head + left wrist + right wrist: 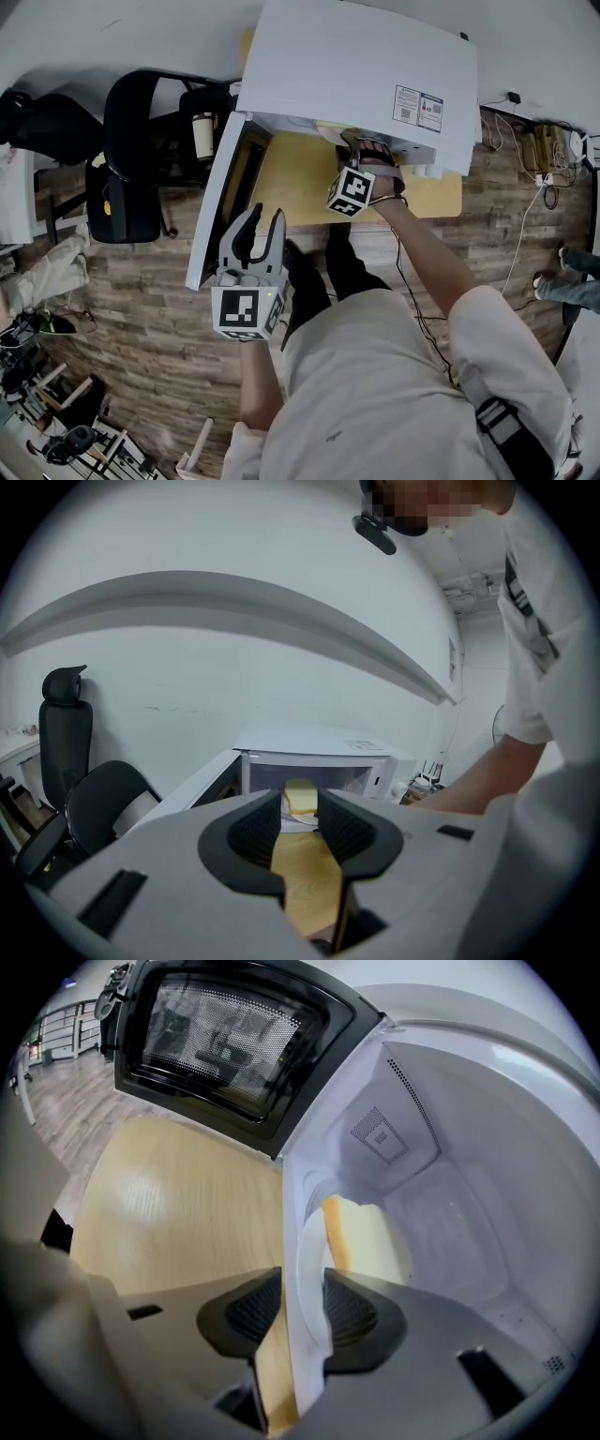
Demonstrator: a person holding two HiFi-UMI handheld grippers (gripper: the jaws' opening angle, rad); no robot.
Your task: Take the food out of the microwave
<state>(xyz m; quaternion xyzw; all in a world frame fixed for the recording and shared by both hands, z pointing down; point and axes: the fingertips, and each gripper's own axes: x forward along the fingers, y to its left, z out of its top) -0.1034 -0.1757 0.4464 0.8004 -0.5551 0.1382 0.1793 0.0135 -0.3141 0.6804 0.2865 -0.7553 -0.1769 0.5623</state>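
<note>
The white microwave (366, 75) stands on a yellow wooden table (300, 183) with its door (220, 202) swung open to the left. Inside, a slice of toast (366, 1241) lies on a white plate (314, 1251). My right gripper (302, 1307) reaches into the opening. The plate's near rim stands between its pads, and a thin gap shows on the left side. In the head view its tips (352, 141) are hidden under the microwave's top. My left gripper (255, 234) hangs in front of the door's edge, open and empty. The left gripper (300, 822) frames the toast (300, 797) far off between its jaws.
A black office chair (131, 150) stands left of the open door. Cables and a power strip (544, 159) lie on the wood floor at the right, with another person's shoes (577, 277) at the right edge. The door's window (234, 1044) looms over the table's left part.
</note>
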